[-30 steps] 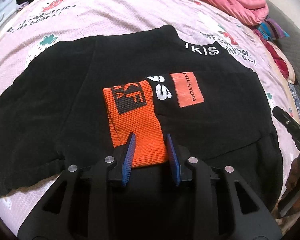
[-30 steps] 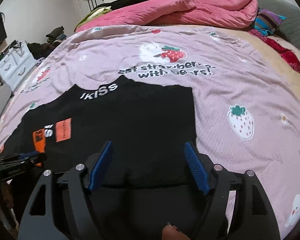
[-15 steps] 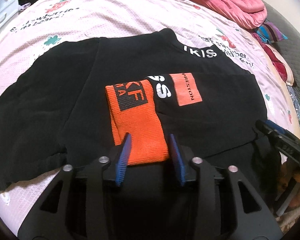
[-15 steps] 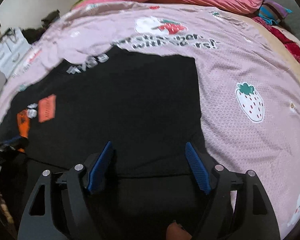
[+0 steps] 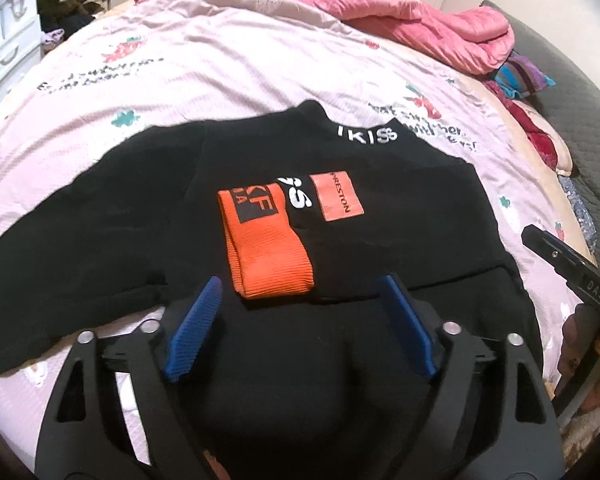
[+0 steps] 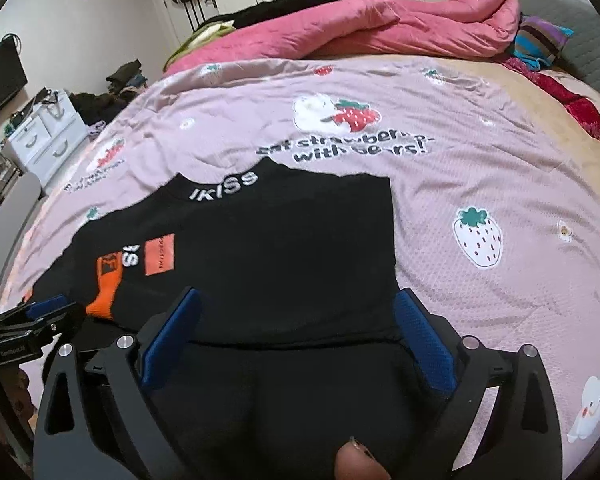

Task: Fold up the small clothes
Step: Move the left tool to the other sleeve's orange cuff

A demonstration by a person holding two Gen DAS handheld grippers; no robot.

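Black sweater lies flat on the pink strawberry bedsheet near its front edge, orange cuff folded onto its chest, while left gripper and right gripper jaws are opening above its hem, gripping nothing.

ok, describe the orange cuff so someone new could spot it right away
On the pink strawberry bedspread lies a black sweater with white lettering at the collar. The orange cuff is the ribbed sleeve end folded across its middle, just ahead of the left gripper. Unlike the flat orange patch beside it, it is ribbed and carries a black square.
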